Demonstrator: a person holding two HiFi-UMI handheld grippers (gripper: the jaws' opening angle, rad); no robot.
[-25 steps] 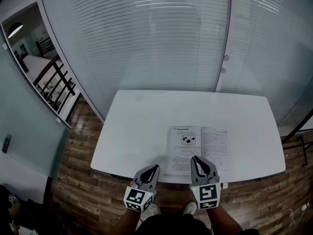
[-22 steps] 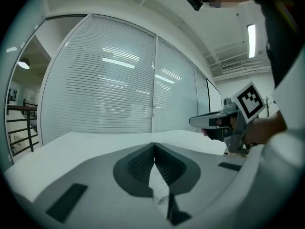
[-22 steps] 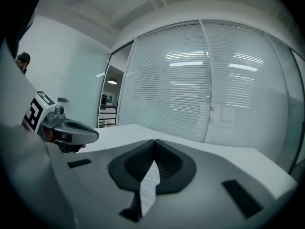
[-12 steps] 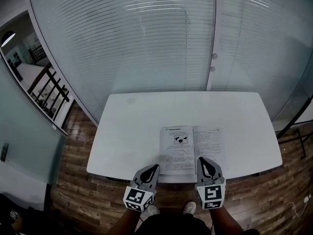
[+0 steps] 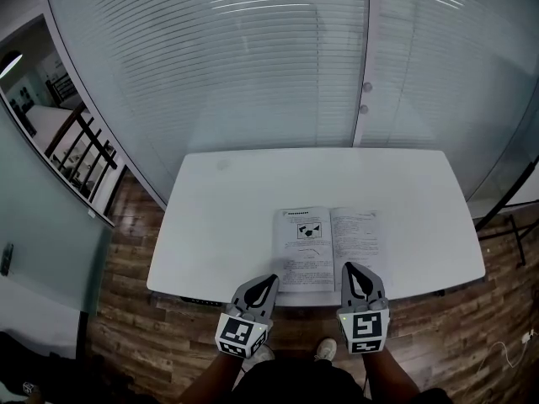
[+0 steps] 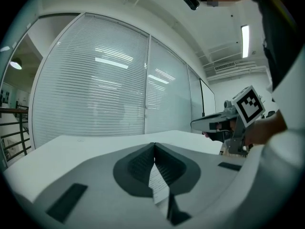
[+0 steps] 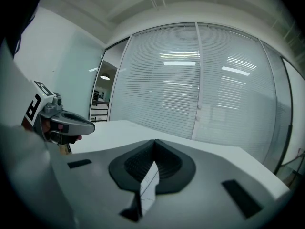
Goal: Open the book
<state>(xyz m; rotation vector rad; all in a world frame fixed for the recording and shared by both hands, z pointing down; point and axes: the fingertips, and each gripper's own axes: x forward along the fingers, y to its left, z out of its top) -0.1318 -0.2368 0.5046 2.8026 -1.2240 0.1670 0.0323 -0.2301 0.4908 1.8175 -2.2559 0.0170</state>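
Near the front edge of the white rectangular surface (image 5: 227, 217), a little right of its middle, a thin paper book with printed white pages (image 5: 328, 244) lies flat and open, its spine running away from the person. Its left page carries a small dark figure above lines of text, and its right page is filled with text. Just off the book's near left corner, the grey left gripper (image 5: 270, 279) is held at the surface's front edge, pointing towards the far side. Its jaws are closed tip to tip on nothing; its own view shows only a sliver of printed page through the narrow slot behind the tips. At the book's near right corner, the grey right gripper (image 5: 348, 267) points the same way, with its tips over the bottom of the right page. Its jaws are likewise pressed together and empty, again with a strip of printed paper visible through the slot below them. Beyond the surface stands a pale glass wall with horizontal blinds (image 5: 253, 66), and brown wooden floorboards (image 5: 126, 310) lie beneath.
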